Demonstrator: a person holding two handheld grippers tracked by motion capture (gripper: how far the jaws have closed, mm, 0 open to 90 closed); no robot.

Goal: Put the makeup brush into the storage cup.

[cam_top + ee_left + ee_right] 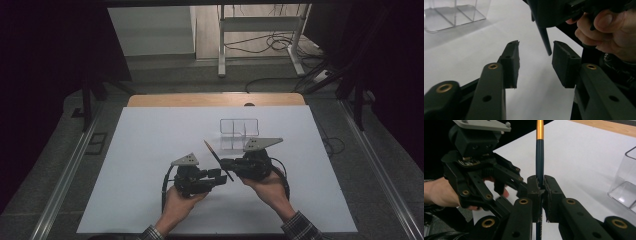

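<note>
Above the white tabletop (150, 150): two tools, one brush, one clear divided box. Right tool (541, 195) clamped on the dark-handled brush (539, 157), held in the air. Left tool (535, 62) stands open, brush end between its pads, untouched. Box (239, 132) just beyond. Dark room, cables on floor.

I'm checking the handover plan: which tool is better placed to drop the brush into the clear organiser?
Right. The right tool is already shut on the brush and is nearer the clear organiser. The left tool stands open around the brush's lower end, gripping nothing.
</note>
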